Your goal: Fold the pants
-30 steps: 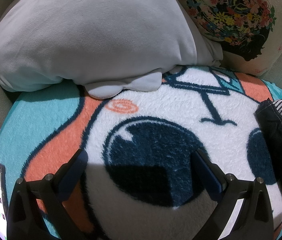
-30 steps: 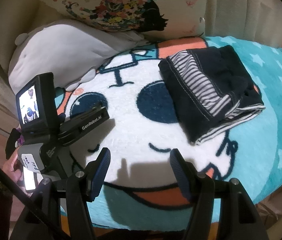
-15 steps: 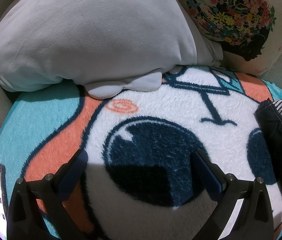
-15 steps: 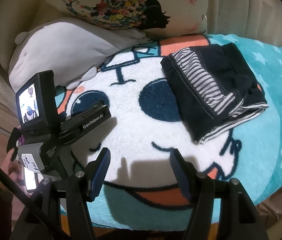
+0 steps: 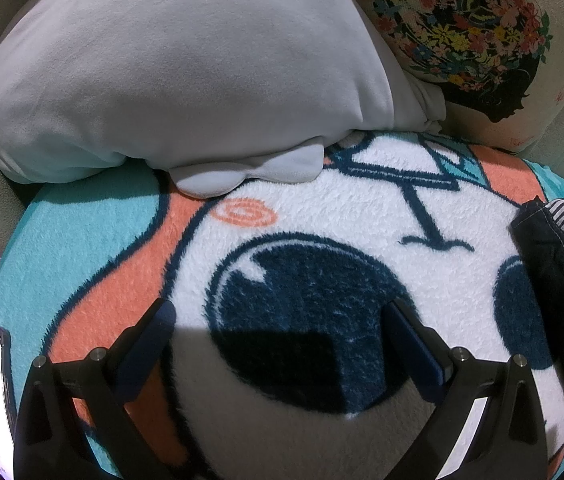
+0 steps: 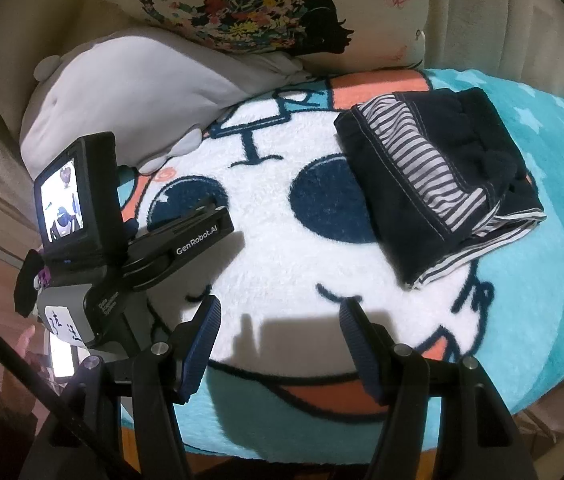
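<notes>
Apparently the folding is looking done: the dark navy pants with striped lining (image 6: 438,184) are lying as a compact folded bundle on the fluffy cartoon-print blanket (image 6: 282,264), ahead and right of the right gripper (image 6: 279,342), whose jaws are gaping and holding nothing. The left gripper (image 5: 277,344) is also hanging released and empty, pants (image 5: 558,280) sitting far right of its jaws, cut off by the frame edge. Next move is probably just backing away or neatening; the bundle's far side and inner layers are staying hidden.
</notes>
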{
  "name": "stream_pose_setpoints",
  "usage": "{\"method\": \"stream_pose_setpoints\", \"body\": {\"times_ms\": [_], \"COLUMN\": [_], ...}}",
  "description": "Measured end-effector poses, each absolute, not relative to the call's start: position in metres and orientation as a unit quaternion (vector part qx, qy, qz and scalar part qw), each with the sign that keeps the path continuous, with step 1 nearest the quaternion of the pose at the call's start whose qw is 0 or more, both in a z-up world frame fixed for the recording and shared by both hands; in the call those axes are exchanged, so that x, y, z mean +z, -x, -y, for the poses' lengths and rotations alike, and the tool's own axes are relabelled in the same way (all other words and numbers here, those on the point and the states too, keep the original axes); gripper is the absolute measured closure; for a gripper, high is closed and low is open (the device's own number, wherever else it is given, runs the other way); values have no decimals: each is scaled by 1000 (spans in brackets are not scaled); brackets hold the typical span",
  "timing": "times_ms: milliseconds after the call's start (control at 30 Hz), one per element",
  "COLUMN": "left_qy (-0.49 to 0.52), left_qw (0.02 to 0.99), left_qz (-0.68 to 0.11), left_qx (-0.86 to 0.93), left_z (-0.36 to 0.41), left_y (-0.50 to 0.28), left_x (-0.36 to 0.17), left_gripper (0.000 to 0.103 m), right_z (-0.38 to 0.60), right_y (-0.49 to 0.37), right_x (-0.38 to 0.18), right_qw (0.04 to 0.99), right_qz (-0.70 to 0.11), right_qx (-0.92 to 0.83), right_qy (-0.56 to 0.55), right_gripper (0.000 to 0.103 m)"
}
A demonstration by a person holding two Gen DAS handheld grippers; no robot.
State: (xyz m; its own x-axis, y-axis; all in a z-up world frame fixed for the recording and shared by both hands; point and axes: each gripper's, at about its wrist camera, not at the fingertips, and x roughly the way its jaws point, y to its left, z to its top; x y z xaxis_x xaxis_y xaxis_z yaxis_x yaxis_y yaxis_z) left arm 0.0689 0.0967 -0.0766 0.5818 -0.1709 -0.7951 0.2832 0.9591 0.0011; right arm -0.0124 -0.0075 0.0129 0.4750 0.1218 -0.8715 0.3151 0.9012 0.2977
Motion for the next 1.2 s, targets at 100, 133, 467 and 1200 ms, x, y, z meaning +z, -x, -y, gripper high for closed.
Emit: {"method": "stream_pose_setpoints", "body": {"times_ms": [100, 133, 467, 1200], "left_qy": [-64, -64, -64, -64], "left_qw": [887, 887, 887, 887], "left_qz": [-439, -439, -439, -439], "left_qx": [-128, -128, -128, -128], "left_z": [-97, -97, -97, -97], "left_y": [-69, -69, -69, -69], "left_x": [-77, -77, -77, -77], "left_gripper": [0, 0, 0, 0], "right_z": [7, 7, 6, 10], "right_y": [13, 13, 16, 20], "right_x": [12, 12, 12, 11], "right_qw": [831, 831, 829, 826], "right_qz": [-509, -510, -510, -511], "right_qx": [-58, -58, -59, -64], "right_qy": [-216, -217, -221, -229], "right_gripper": [36, 36, 36, 36]}}
